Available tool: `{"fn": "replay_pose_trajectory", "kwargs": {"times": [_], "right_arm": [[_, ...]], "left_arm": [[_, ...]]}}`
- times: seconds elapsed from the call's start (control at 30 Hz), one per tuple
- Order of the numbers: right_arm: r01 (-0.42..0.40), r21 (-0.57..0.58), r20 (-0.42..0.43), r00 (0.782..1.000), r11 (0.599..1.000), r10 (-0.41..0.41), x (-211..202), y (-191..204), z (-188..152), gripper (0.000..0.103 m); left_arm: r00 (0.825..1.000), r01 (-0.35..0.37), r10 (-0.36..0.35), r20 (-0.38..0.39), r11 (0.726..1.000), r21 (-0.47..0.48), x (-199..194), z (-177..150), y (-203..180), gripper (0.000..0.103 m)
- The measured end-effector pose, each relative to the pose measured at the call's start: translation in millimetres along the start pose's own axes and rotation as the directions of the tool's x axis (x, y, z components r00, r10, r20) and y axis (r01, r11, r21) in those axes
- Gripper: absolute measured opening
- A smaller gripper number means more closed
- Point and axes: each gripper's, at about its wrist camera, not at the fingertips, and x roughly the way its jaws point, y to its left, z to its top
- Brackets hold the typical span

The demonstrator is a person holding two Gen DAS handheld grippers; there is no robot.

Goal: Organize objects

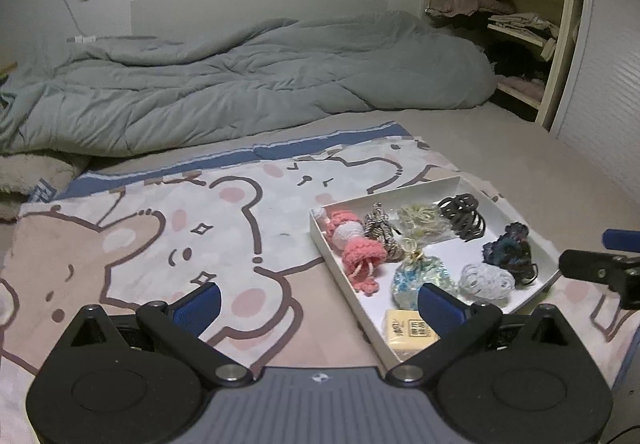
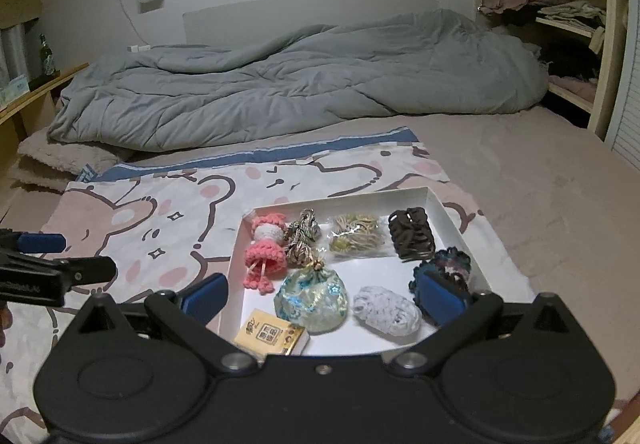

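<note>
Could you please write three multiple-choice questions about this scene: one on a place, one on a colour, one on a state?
1. Where does the yellow box lie?
A. In the near corner of the white tray
B. On the grey blanket
C. On the shelf

2. What colour is the knitted doll?
A. Green
B. Pink and white
C. Black

3. How are the jaws of the right gripper?
A. Shut on the doll
B. Shut on the pouch
C. Open and holding nothing

Answers:
1. A, the box sits inside the tray at its near edge, beside the shiny blue pouch.
2. B, pink yarn with a white middle.
3. C, the blue fingers stand wide apart above the tray.
</note>
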Motion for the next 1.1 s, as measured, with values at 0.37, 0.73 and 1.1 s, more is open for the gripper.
{"fn": "replay_pose_trajectory", "kwargs": {"times": [0.37, 0.73, 1.1], "right_arm": [[0.046, -0.010, -0.033, 0.998, 0.999, -0.047, 5, 6, -11, 0.103], [0.051, 0.012, -0.050, 0.998, 0.999, -0.050, 7, 2, -14, 0.103], [0.050, 0.010, -0.055, 0.997, 0.999, -0.050, 8, 4, -14, 0.103]], "left_arm": [[1.000, -0.018, 0.019, -0.019, 1.000, 0.005, 5, -2, 2, 0.103], [0.999, -0.019, 0.019, -0.030, 1.000, 0.009, 6, -2, 0, 0.103], [0.999, -0.018, 0.018, -0.042, 1.000, 0.006, 8, -3, -1, 0.103]]}}
